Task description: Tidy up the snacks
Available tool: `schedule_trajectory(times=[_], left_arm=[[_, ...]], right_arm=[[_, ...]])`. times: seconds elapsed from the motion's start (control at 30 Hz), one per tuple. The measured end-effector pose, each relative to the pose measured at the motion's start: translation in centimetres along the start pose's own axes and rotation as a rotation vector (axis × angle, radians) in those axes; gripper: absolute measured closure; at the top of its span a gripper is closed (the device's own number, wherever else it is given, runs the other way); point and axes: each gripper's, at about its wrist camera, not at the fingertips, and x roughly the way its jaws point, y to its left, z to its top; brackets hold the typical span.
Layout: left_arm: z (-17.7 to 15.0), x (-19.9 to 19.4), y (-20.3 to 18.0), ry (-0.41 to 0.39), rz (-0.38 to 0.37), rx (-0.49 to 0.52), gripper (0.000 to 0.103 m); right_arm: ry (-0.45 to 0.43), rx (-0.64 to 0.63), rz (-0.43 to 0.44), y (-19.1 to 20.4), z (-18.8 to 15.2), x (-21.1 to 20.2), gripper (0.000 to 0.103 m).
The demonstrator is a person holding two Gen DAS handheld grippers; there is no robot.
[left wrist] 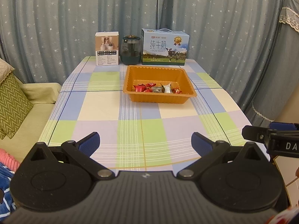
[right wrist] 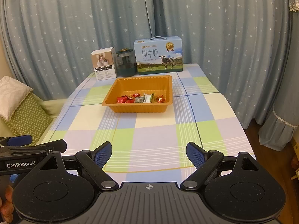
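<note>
Left wrist view: left gripper (left wrist: 145, 141) and right gripper (right wrist: 149, 154) angle downward over the table (left wrist: 112, 112), jaws wide, empty.

Glossy ribbed plastic tray (left wrist: 158, 98), shiny foil snacks (left wrist: 158, 88), matt checked cloth tablecloth (left wrist: 104, 110)

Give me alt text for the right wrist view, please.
An open, empty right hand-held gripper hovers over a checked tablecloth, aimed at an orange tray holding wrapped snacks. Behind stand a white box, dark jar and milk carton.
</note>
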Motion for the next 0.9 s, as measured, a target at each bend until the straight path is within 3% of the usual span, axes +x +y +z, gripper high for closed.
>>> schedule_trajectory(times=[0.9], left_arm=[[-0.49,0.22,-0.26,0.003,0.001,0.002,0.0]], right_arm=[[0.001,0.003,-0.001,-0.21,-0.27,0.12,0.017]])
